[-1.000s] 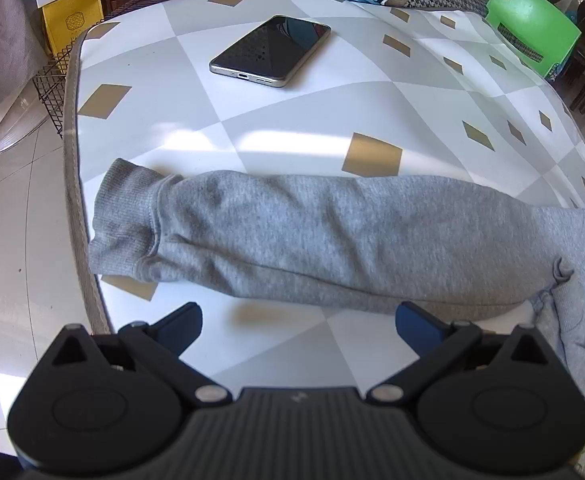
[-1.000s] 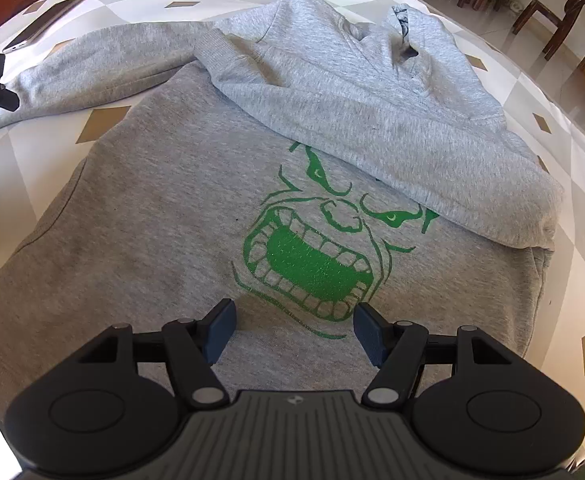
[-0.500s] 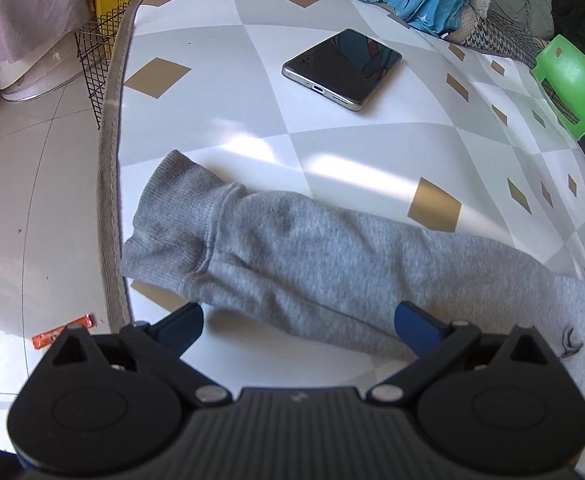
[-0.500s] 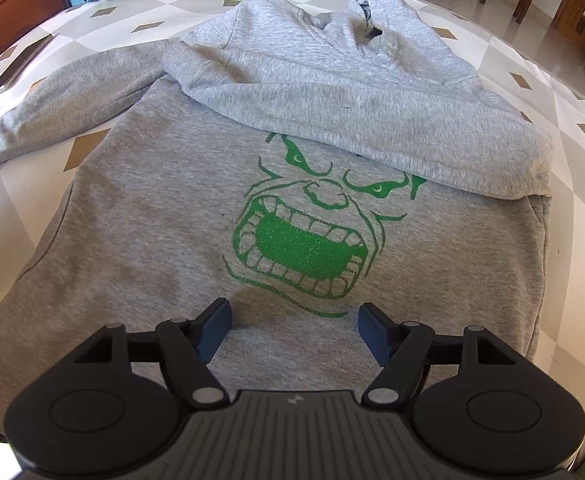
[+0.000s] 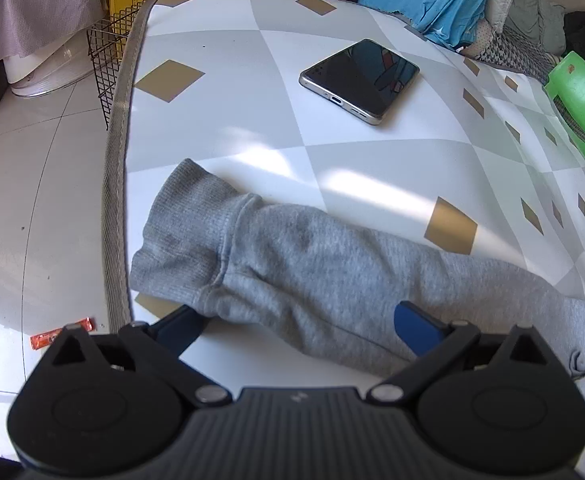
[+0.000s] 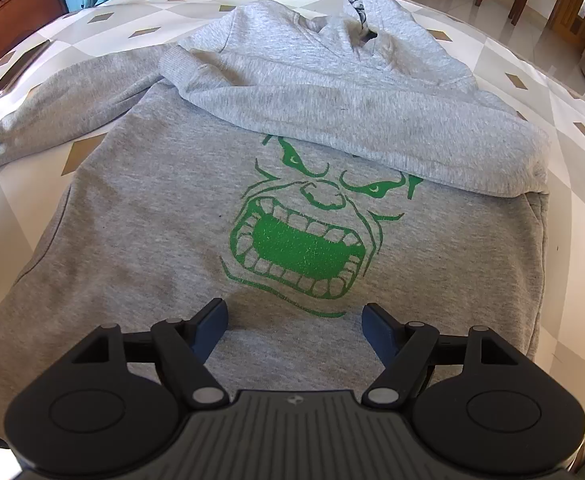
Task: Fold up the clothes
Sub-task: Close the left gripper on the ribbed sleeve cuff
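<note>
A hoodie (image 6: 164, 240) lies flat on the mattress (image 5: 232, 152), front up. One sleeve (image 6: 352, 120) is folded across its chest, over the top of the print (image 6: 304, 240). The other sleeve (image 5: 312, 276) stretches out sideways, its cuff (image 5: 180, 232) near the mattress edge. A phone (image 5: 359, 80) lies on the mattress beyond that sleeve, well apart from it. A wrapper (image 5: 61, 334) lies on the floor (image 5: 32, 184) beside the mattress.

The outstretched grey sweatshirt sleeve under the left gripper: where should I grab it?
Probably pinch the ribbed cuff of the outstretched grey sleeve from above. It lies flat by the mattress edge, free of the black phone. The left gripper, jaws closing, straddles the sleeve just inboard of the cuff without pressing it.
</note>
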Tool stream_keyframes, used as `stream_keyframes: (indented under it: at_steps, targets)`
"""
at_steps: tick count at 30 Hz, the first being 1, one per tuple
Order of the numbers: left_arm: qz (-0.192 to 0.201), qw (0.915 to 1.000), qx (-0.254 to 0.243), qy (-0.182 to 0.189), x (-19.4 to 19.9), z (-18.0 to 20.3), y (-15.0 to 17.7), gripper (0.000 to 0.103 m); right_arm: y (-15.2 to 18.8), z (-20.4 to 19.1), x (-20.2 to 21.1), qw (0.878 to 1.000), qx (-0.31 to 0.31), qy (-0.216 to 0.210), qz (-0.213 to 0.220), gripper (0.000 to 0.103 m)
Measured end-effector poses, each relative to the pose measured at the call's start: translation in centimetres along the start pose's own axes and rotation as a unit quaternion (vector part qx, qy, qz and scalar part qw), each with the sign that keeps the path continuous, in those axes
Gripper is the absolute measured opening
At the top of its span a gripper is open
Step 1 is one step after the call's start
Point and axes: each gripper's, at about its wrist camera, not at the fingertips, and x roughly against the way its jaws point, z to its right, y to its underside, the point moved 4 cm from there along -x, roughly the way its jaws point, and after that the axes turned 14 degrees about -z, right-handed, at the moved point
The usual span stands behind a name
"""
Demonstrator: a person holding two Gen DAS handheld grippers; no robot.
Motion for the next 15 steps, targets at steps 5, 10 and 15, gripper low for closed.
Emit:
stream_keyframes:
  at_steps: [5, 10, 15]
  targets:
    - [0.020, 0.9996, -0.020, -0.004, 0.2, 1.1, -0.2, 0.083, 0.1, 0.3, 0.0, 1.000, 0.004, -0.002, 0.003, 0.073]
    - [0.031, 0.9989, -0.030, 0.018, 0.5, 2.1, -0.3, 0.056, 0.1, 0.3, 0.0, 1.000, 0.004, -0.003, 0.005, 0.073]
    - [0.042, 0.9987, -0.020, 0.023, 0.7, 2.3, -0.3, 0.042, 0.1, 0.3, 0.0, 1.000, 0.005, -0.004, 0.007, 0.074]
